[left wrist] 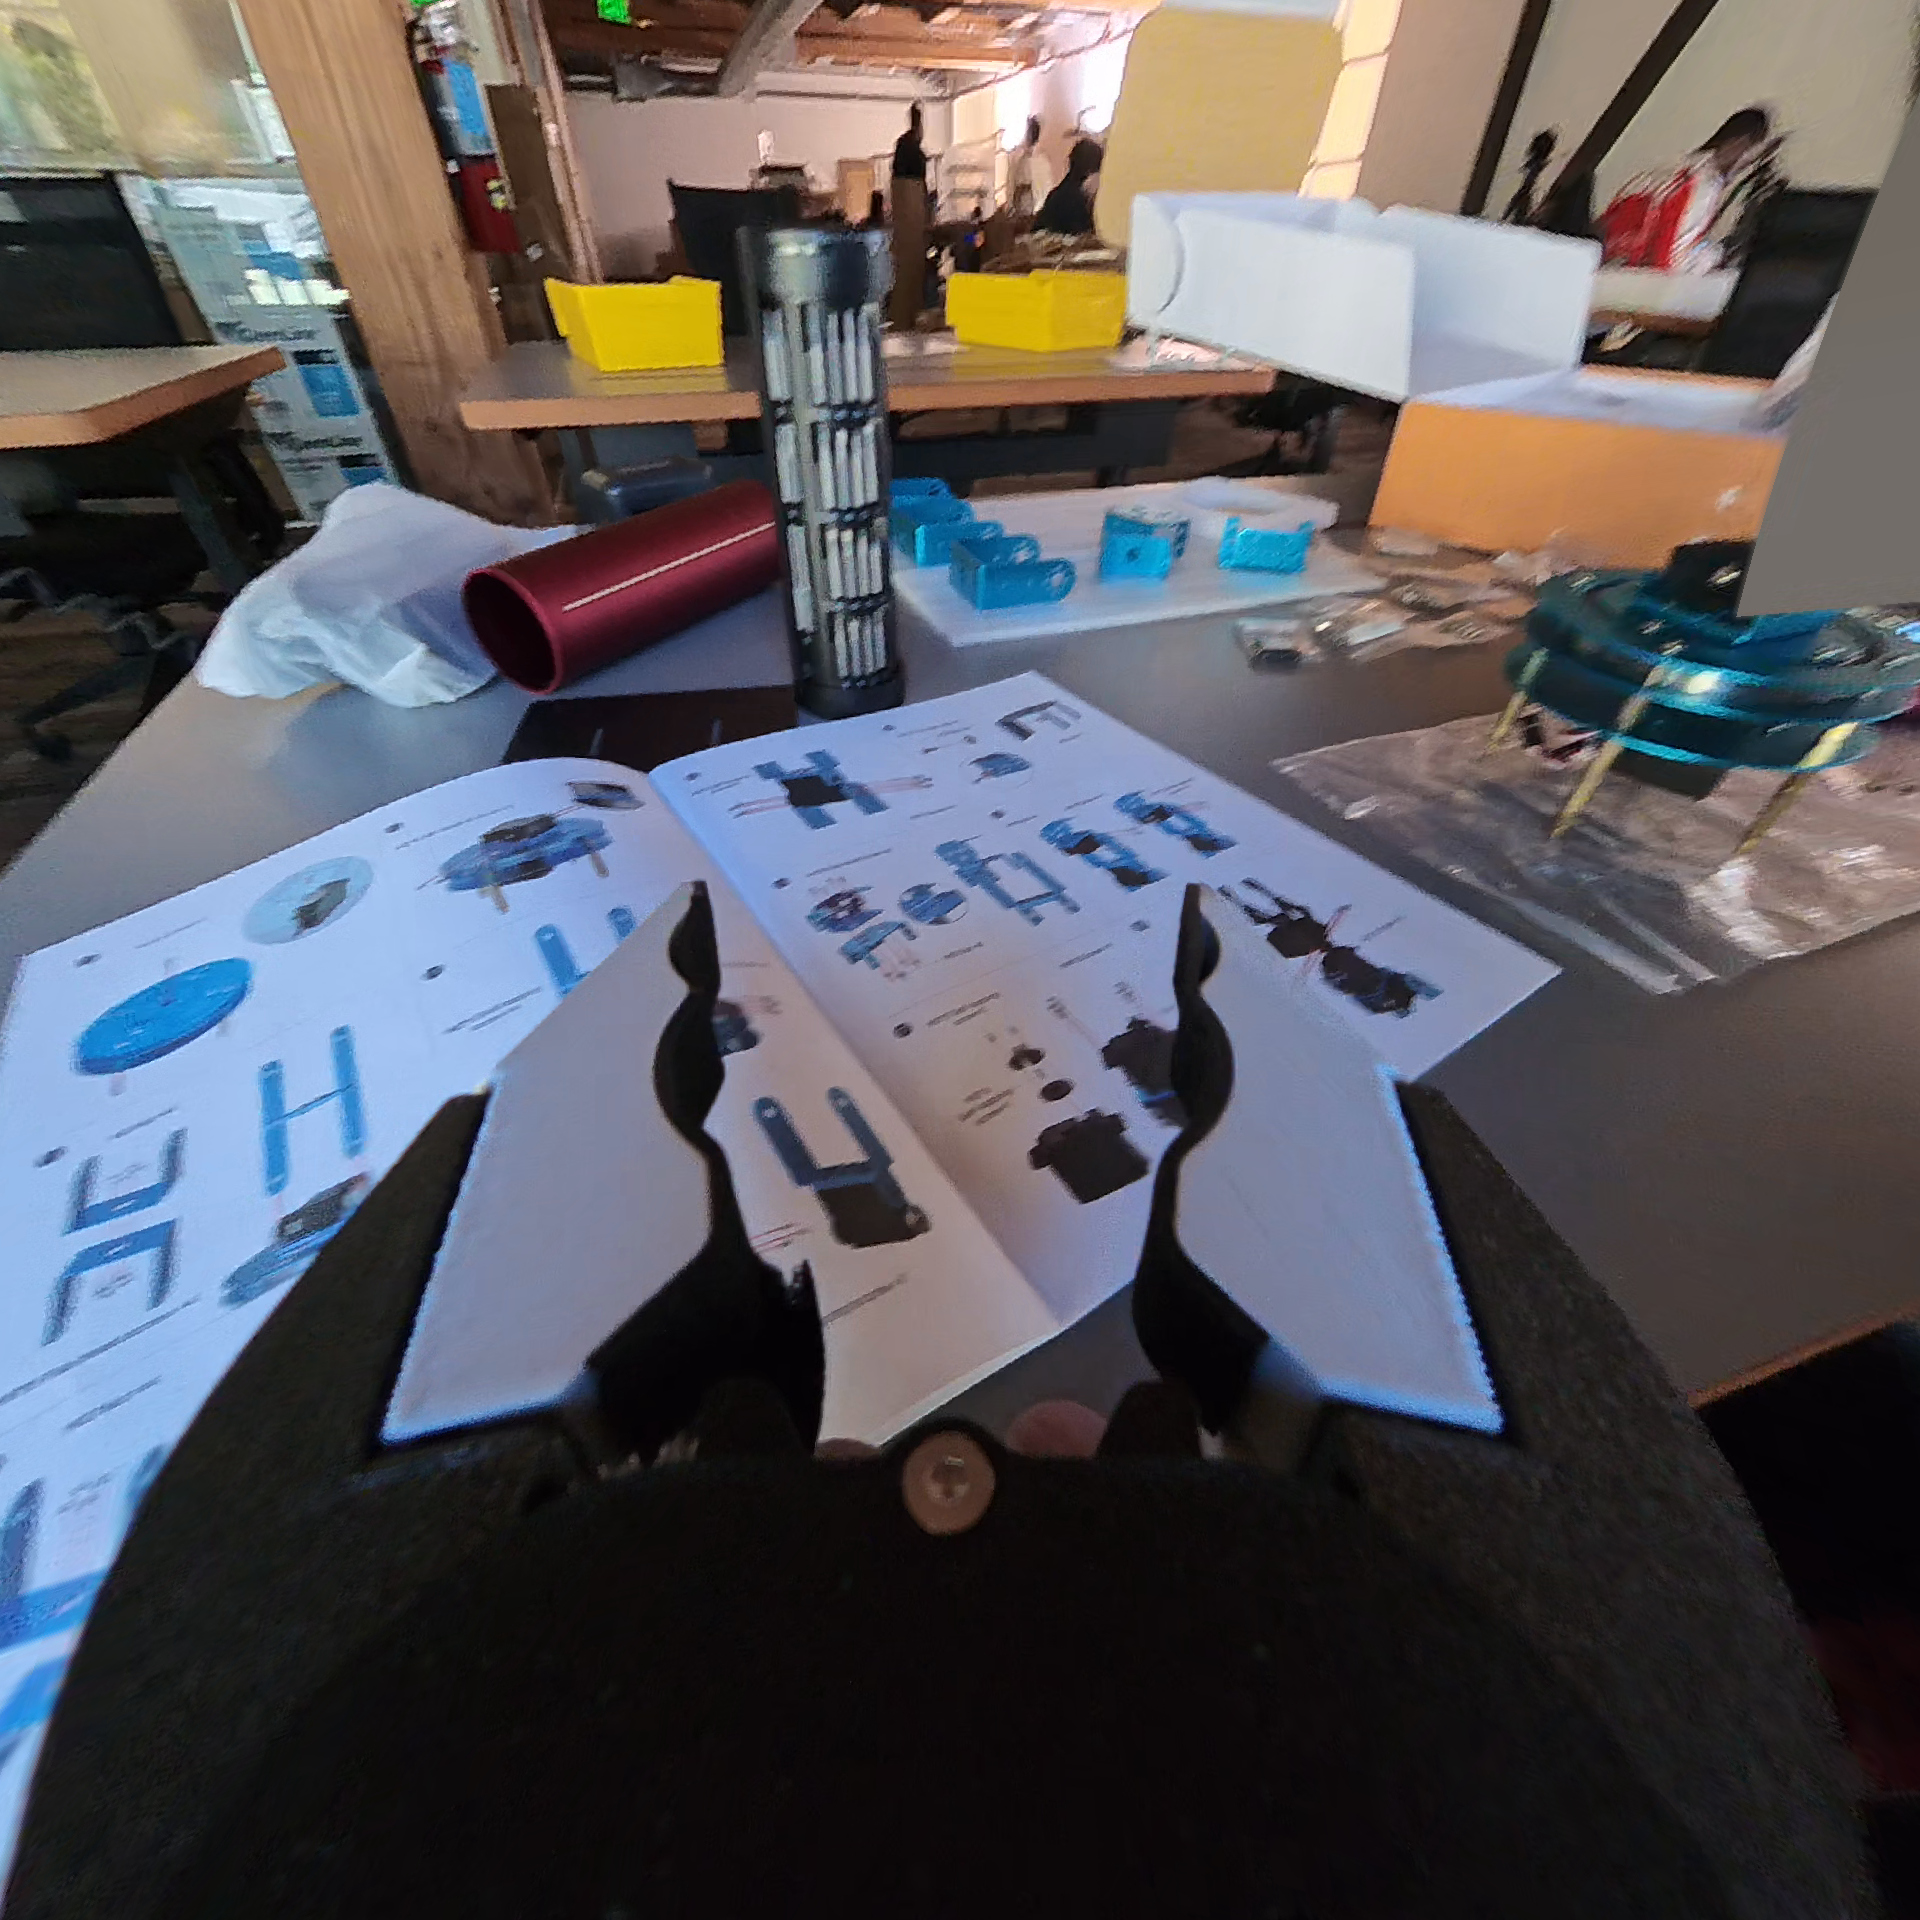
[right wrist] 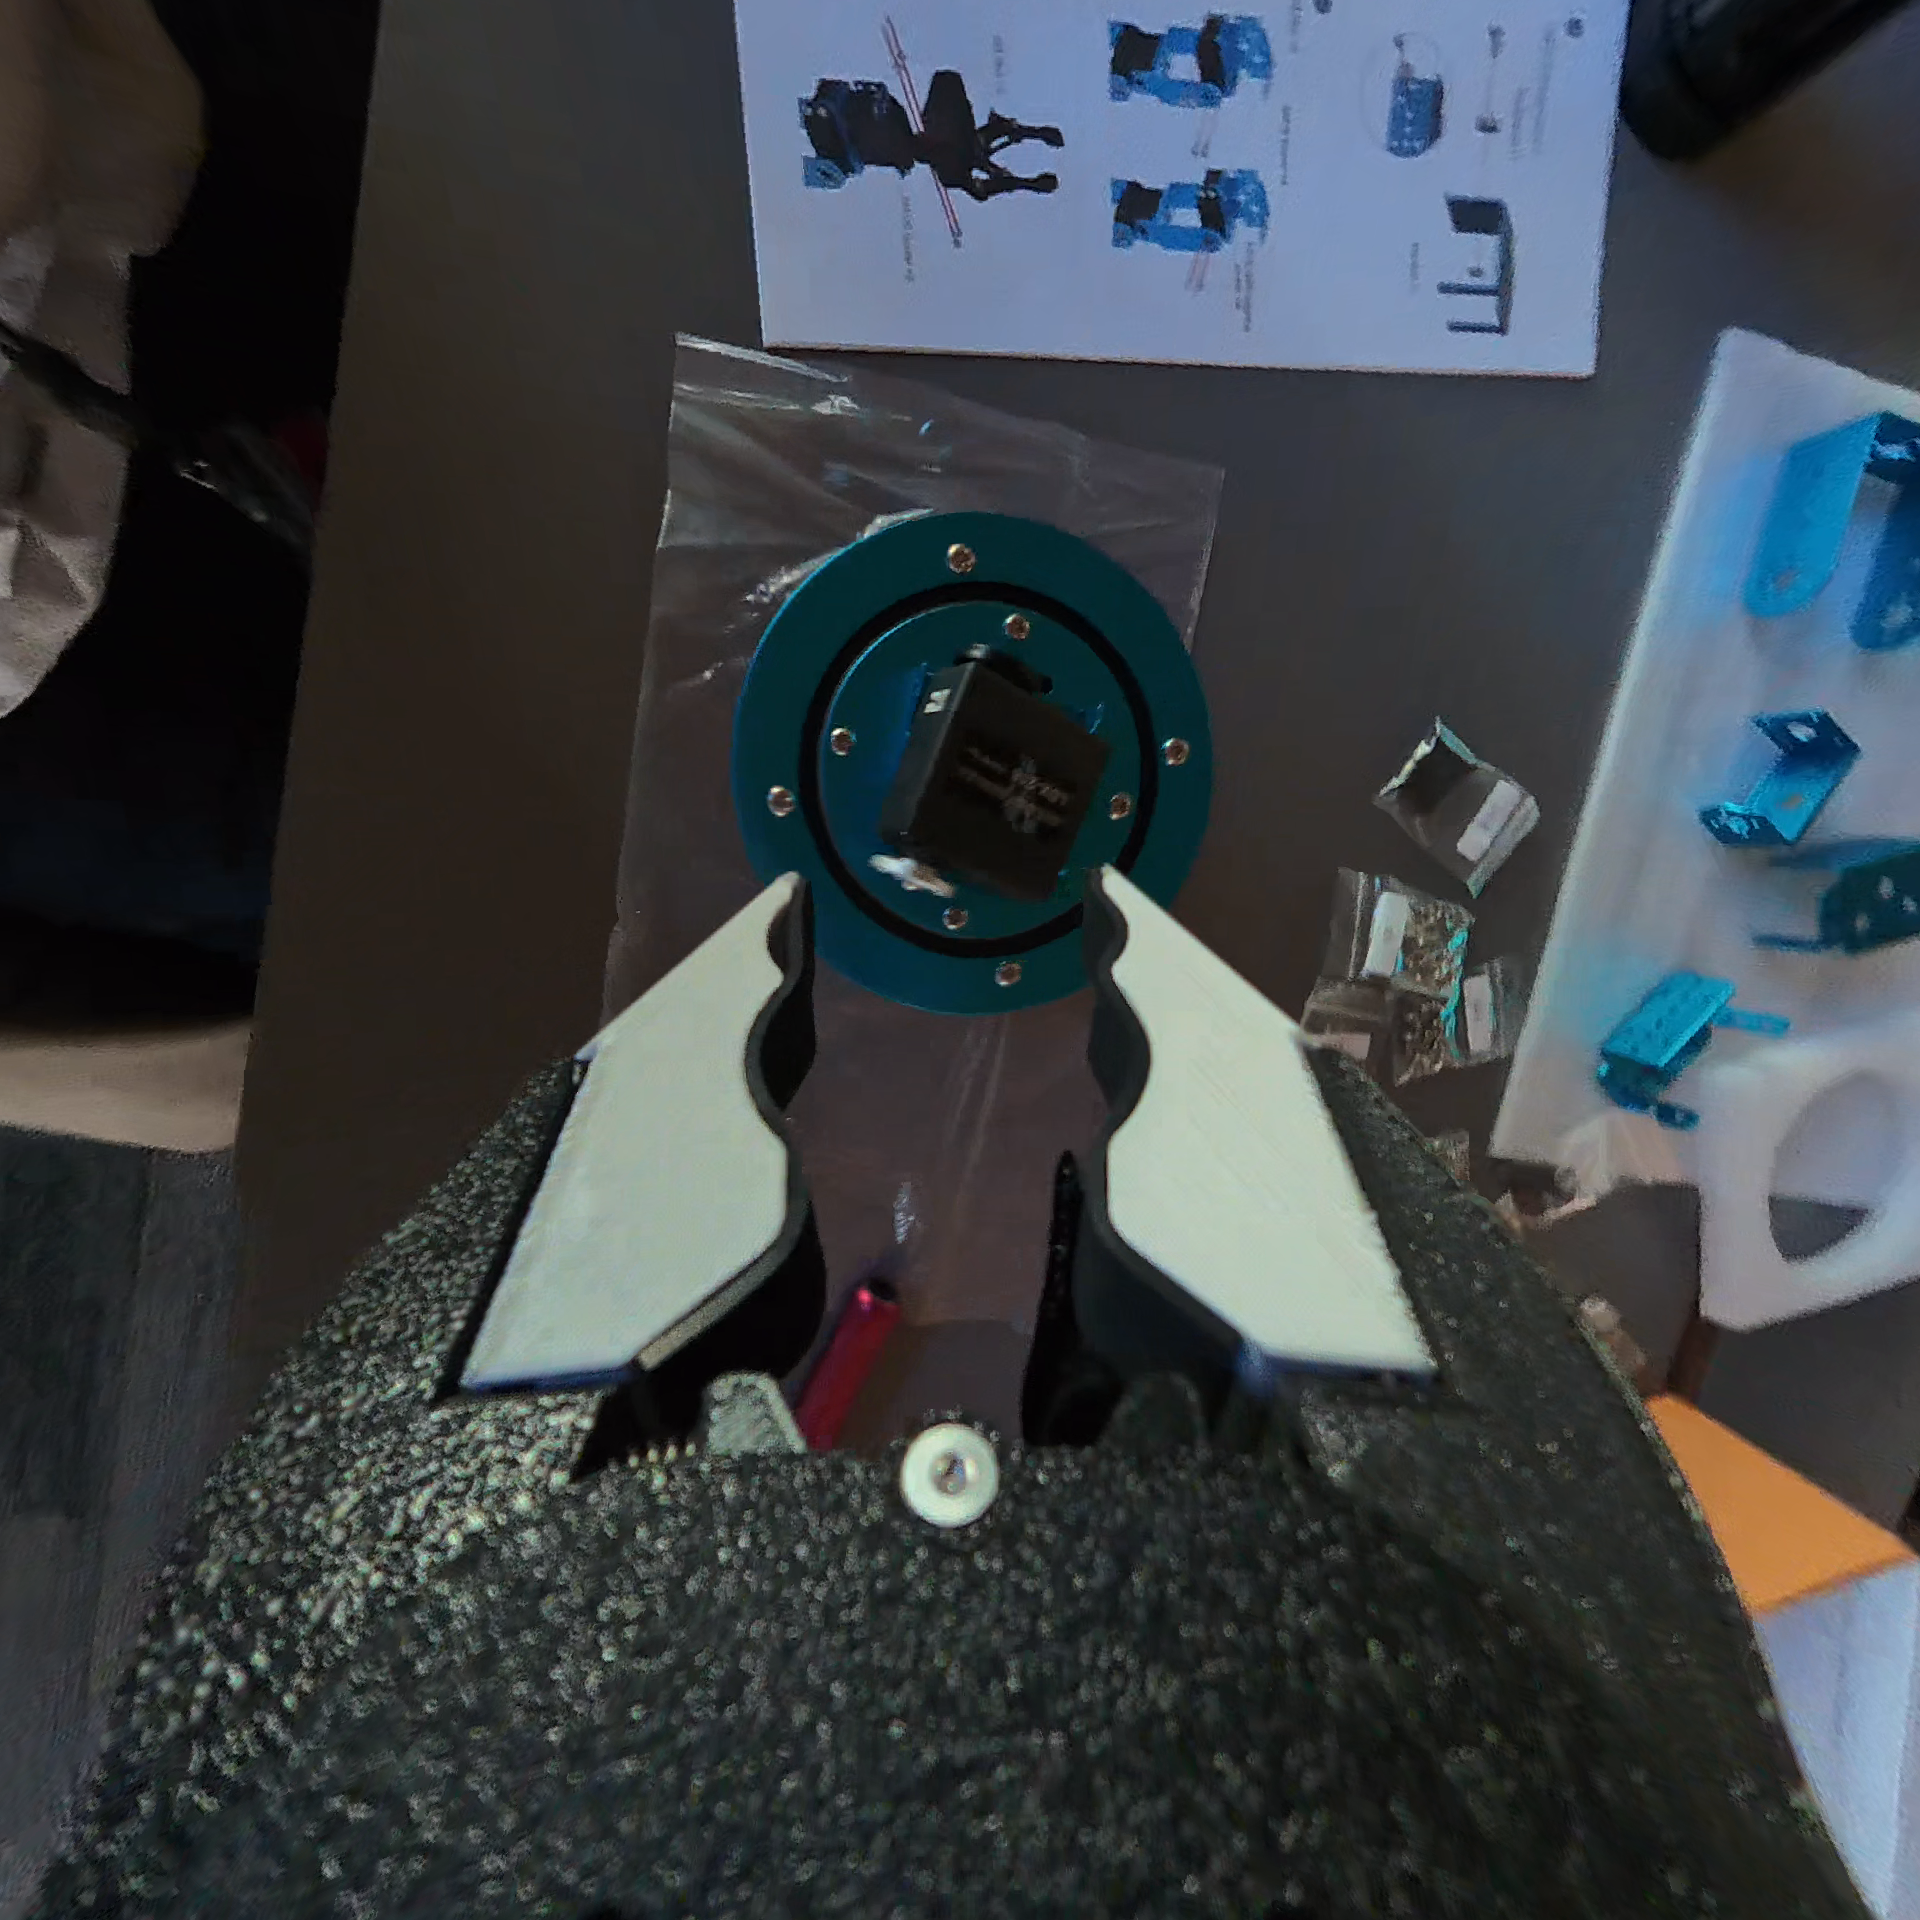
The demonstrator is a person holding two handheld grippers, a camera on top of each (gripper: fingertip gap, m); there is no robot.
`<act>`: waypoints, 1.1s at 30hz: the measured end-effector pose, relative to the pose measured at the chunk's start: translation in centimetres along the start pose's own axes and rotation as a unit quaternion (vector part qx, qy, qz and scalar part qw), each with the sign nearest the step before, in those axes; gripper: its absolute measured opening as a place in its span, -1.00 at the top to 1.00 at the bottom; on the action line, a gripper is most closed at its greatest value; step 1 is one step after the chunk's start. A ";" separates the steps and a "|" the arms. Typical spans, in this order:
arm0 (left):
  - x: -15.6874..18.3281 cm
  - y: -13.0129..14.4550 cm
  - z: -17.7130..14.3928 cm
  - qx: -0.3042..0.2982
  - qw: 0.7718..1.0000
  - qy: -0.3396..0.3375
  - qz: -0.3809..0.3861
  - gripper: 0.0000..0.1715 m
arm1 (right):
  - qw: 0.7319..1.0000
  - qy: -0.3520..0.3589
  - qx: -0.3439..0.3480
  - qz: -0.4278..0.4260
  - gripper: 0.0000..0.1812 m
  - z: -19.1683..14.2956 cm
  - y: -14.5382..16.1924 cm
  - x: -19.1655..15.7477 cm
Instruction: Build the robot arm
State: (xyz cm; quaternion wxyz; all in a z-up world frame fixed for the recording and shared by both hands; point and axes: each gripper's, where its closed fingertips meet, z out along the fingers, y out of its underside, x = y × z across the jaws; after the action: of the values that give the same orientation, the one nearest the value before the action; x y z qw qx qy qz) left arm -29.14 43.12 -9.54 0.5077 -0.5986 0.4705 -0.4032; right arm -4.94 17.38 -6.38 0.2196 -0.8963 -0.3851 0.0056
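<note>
My left gripper (left wrist: 945, 899) is open and empty, hovering over an open instruction booklet (left wrist: 582, 1039) on the grey table. My right gripper (right wrist: 948, 883) is open and empty, pointing straight down over a round teal disc assembly (right wrist: 774, 717) with a black servo block (right wrist: 992, 795) in its middle. The assembly stands on a clear plastic bag (right wrist: 748, 468). The same assembly shows at the right in the left wrist view (left wrist: 1683, 665), raised on brass standoffs. A red pen-like tool (right wrist: 847, 1361) lies below the right gripper's fingers.
A dark red tube (left wrist: 613, 592) lies beside an upright grey bit holder (left wrist: 831, 468). Blue metal brackets (left wrist: 1008, 571) sit on white foam (right wrist: 1621, 935). Small bags of screws (right wrist: 1413, 966) lie right of the disc. An orange-and-white box (left wrist: 1558, 468) stands at the back right. Left tips to right tips: about 35 cm.
</note>
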 end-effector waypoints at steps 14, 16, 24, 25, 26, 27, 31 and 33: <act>4.1 -1.6 3.4 -0.070 0.995 -0.003 0.071 -0.04 | 0.871 -0.244 0.414 -0.099 0.35 -2.6 -2.8 1.7; 2.9 -0.9 3.3 -0.099 0.993 -0.030 0.053 -0.04 | 0.874 -0.237 0.410 -0.113 0.35 -2.2 -2.5 1.7; -1.2 0.3 1.6 -0.127 0.985 -0.109 -0.034 -0.03 | 0.897 -0.225 0.359 -0.125 0.31 0.4 -0.4 0.9; -1.3 0.1 1.6 -0.122 0.985 -0.113 -0.034 -0.03 | 0.896 -0.230 0.359 -0.123 0.31 0.4 -0.2 0.8; -1.5 -0.1 1.5 -0.118 0.985 -0.118 -0.030 -0.03 | 0.894 -0.234 0.362 -0.119 0.31 0.3 -0.1 0.8; -1.6 -0.3 1.5 -0.115 0.985 -0.124 -0.025 -0.03 | 0.893 -0.238 0.365 -0.115 0.32 0.3 0.0 0.8; -2.5 -0.9 1.8 -0.101 0.982 -0.159 -0.008 -0.03 | 0.893 -0.239 0.367 -0.104 0.35 1.0 0.4 1.2; -3.1 -1.5 1.7 -0.091 0.978 -0.187 -0.012 -0.03 | 0.895 -0.238 0.366 -0.094 0.36 1.2 0.4 1.5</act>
State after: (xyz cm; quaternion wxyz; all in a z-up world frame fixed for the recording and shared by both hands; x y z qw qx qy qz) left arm -27.97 46.63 -8.31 0.5248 -0.7130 0.3948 -0.2457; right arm -3.85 18.66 -7.34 0.4335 -0.6839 -0.4789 0.3391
